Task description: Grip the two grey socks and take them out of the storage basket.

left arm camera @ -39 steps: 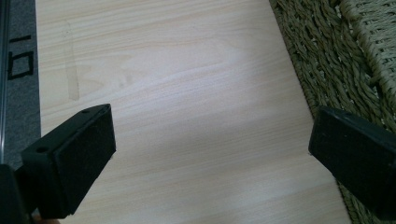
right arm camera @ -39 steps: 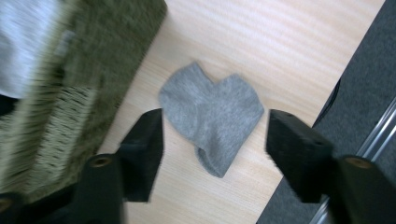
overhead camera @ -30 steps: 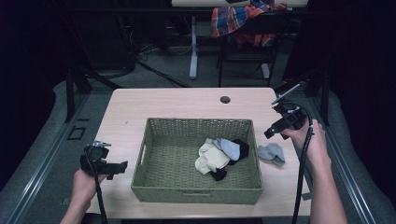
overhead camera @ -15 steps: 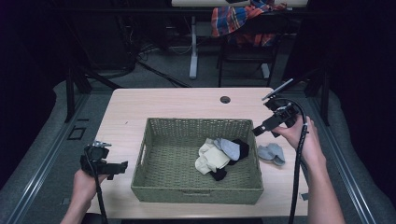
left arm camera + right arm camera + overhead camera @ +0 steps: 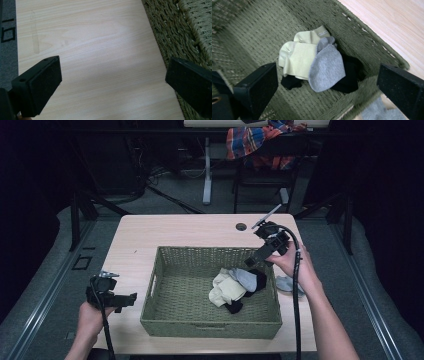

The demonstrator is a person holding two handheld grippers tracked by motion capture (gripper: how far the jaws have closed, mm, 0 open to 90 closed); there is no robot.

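Since a second ago, right gripper (image 5: 256,258) has swung in from the table's right edge and now hangs over the basket (image 5: 210,326) near its right wall, jaws just opened wide with nothing between them. Grey sock (image 5: 325,67) lies on top of the cream sock (image 5: 297,58) and black sock (image 5: 348,75) in the basket's right half. Another grey sock (image 5: 286,283) sits on the table (image 5: 190,227) just outside that wall. Left gripper (image 5: 129,298) hasn't budged at the table's left edge, wide and empty too.

Wood table (image 5: 150,235), basket (image 5: 165,317), grey sock (image 5: 286,283) (rt side)
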